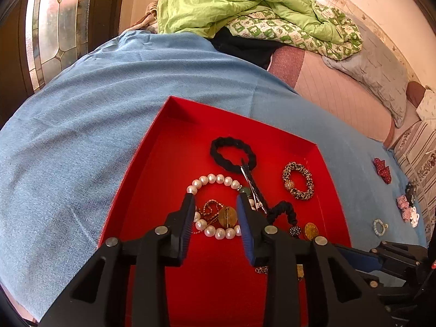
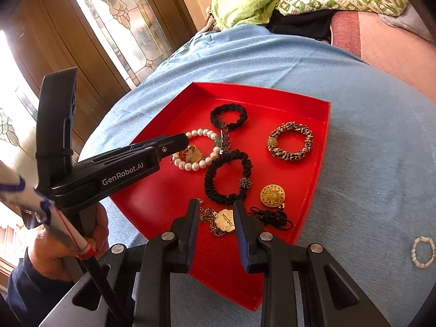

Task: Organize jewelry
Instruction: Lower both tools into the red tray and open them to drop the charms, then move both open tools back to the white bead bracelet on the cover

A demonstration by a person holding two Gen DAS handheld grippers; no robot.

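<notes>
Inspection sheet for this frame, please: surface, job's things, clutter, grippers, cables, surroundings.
Surface: blue cloth over a bed.
Job's things: red tray holds a pearl bracelet, two black scrunchies, a leopard scrunchie, a gold brooch, a chain pendant; small pearl bracelet lies outside.
Clutter: hair bows on the cloth.
Grippers: left gripper open over the pearls; right gripper open over the pendant.
Cables: nothing seen.
Surroundings: green quilt, leaded-glass door.

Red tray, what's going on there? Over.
Left gripper open over pearl bracelet. Right gripper open, empty, above necklace tag. Red tray crowded.
</notes>
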